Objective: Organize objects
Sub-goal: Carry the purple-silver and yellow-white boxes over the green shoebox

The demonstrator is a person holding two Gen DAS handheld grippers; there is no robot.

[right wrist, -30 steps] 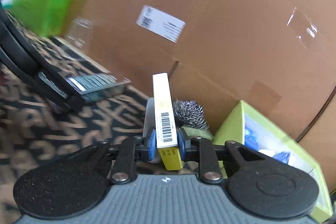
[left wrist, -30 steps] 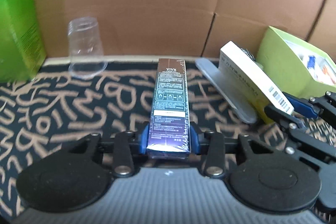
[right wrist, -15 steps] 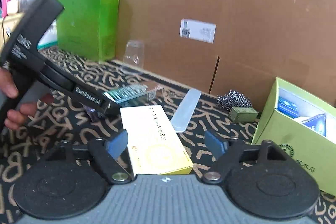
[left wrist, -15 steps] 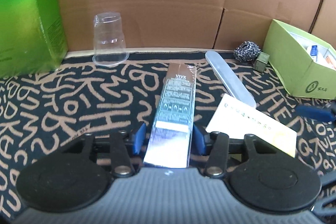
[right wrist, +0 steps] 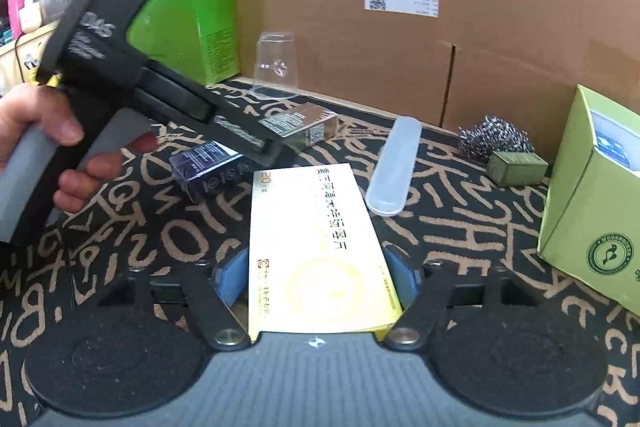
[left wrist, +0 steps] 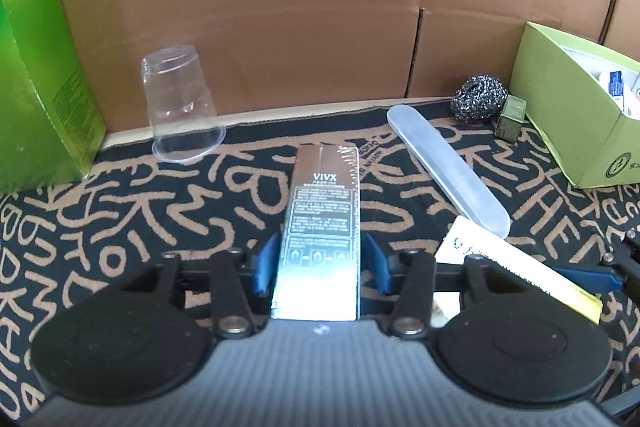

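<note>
The left gripper [left wrist: 318, 263], held in a hand [right wrist: 48, 139] wrapped round its grey handle, points downward with jaws that have just been closing slightly, while the right gripper [right wrist: 316, 277] also tilts down, its jaws spread wide and just narrowing a little

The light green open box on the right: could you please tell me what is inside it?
The light green box holds a few small packages with blue and white printing. What they are cannot be made out, and the box's near wall hides whatever lies lower inside.
</note>
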